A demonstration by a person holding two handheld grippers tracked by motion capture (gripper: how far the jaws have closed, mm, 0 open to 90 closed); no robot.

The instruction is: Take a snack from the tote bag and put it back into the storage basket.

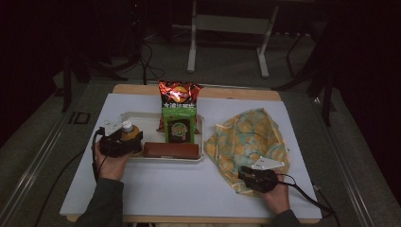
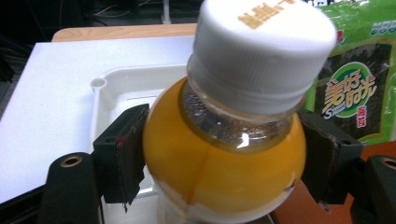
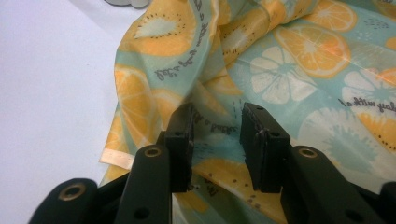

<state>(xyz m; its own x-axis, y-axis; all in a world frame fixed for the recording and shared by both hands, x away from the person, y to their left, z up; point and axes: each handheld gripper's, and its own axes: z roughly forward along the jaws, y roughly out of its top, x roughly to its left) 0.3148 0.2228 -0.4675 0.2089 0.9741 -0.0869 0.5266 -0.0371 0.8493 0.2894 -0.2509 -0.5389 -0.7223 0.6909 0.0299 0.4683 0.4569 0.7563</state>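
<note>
A small clear plastic bottle of orange juice with a white screw cap (image 2: 224, 140) is seen clamped in the left claw (image 1: 122, 144), the black pads (image 2: 125, 154) pressed against both sides of its rounded shoulder. The bottle is held upright at the left end of a shallow white plastic tray (image 1: 142, 120), just inside that tray's left rim. Beside it in the tray a flat brown rectangular packet (image 1: 171, 150) is laid along the near rim, and a green seaweed snack packet (image 1: 179, 124) is propped behind that, with a red crisp bag (image 1: 178, 92) standing at the far rim. The tray's left half is largely bare around the bottle.

To the right, well apart from the tray, a crumpled cloth bag printed with orange and lemon slices on pale teal (image 1: 246, 139) is spread on the white tabletop (image 1: 165, 187). The right claw (image 1: 247, 176) is rested at the bag's near edge, its jaws held partly apart above the fabric; whether cloth is pinched cannot be told. A broad stretch of tabletop is left open along the near edge between the two hands.
</note>
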